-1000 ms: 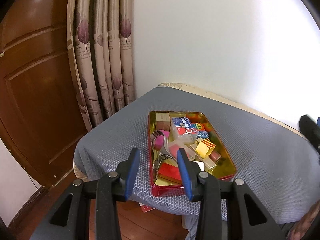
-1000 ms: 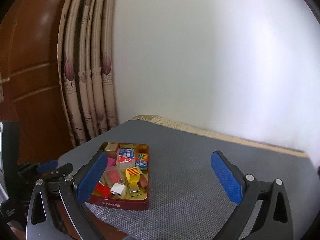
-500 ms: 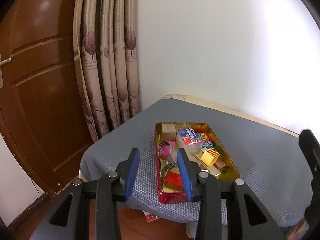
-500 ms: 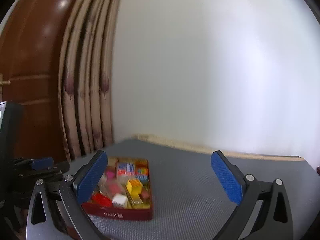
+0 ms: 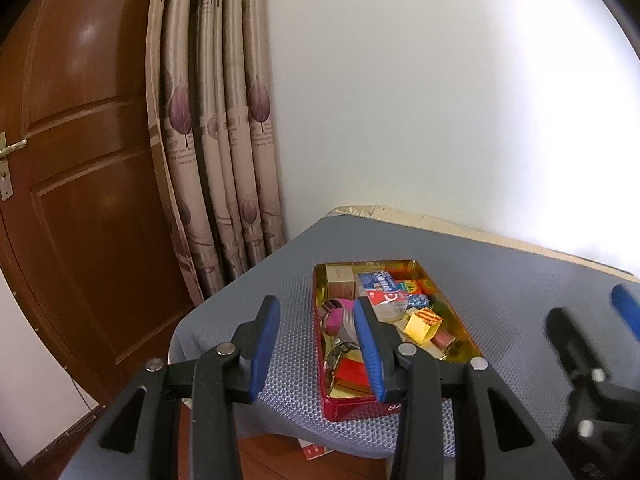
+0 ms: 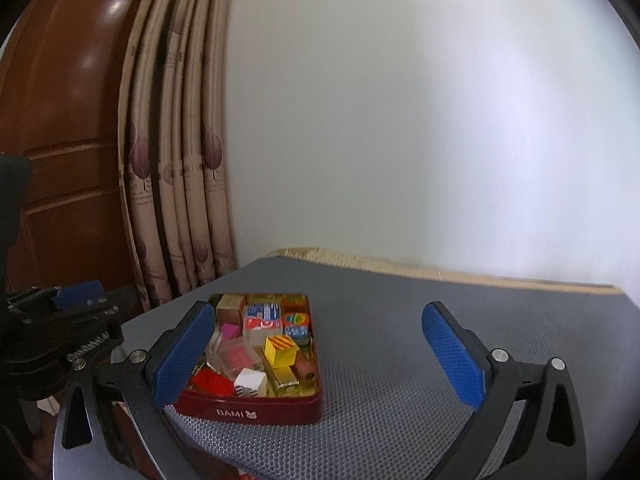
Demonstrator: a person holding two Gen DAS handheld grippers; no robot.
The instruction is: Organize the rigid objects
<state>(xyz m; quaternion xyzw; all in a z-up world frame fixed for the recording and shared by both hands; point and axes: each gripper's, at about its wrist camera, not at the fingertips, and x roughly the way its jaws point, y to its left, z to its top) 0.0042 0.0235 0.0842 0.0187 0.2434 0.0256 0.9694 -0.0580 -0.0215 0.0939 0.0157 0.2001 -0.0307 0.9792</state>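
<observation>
Both grippers (image 5: 316,344) (image 6: 320,354) higher — tin (image 6: 248,410) seemingly untouched

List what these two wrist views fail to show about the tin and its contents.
- Left wrist view: the left gripper has its right finger across the red tin, hiding items near the middle and part of the front lettering.
- Right wrist view: the right gripper has its left pad over the tin's near-left corner.
- Both views: print on the blue and white box is too small to read.
- Lower layers are buried under the yellow cube and its neighbours.

A brown wooden door (image 5: 80,200) stands beside leaf-patterned curtains (image 5: 216,140) and a white wall (image 5: 440,100).
</observation>
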